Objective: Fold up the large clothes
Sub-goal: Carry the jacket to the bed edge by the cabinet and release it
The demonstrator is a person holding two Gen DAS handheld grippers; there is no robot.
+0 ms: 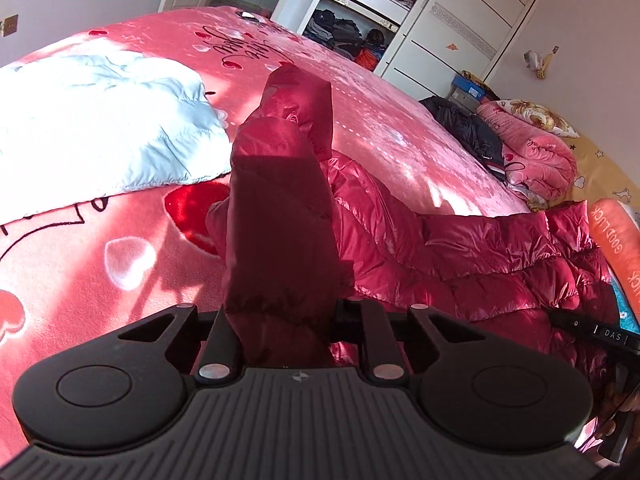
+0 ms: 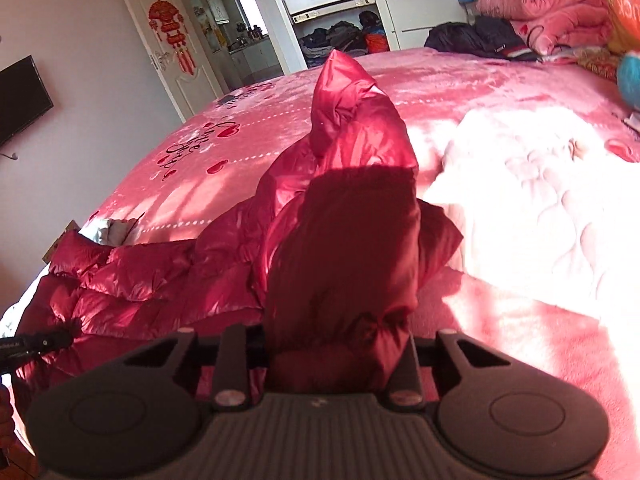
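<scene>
A shiny red puffer jacket [image 1: 460, 256] lies on the pink bed [image 1: 120, 264]. My left gripper [image 1: 280, 320] is shut on a bunched part of the red jacket, which stands up in front of the camera and hides the fingertips. My right gripper [image 2: 336, 344] is shut on another bunched part of the red jacket [image 2: 344, 240], held up the same way. The jacket body [image 2: 132, 280] spreads between the two grippers. The right gripper's body shows at the right edge of the left wrist view [image 1: 592, 334].
A pale blue quilted garment [image 1: 100, 128] lies on the bed to the left. A white quilted garment [image 2: 540, 200] lies to the right. Folded pink bedding [image 2: 548, 8] and dark clothes [image 2: 480, 40] sit at the bed's far end. An open wardrobe [image 1: 360, 12] stands behind.
</scene>
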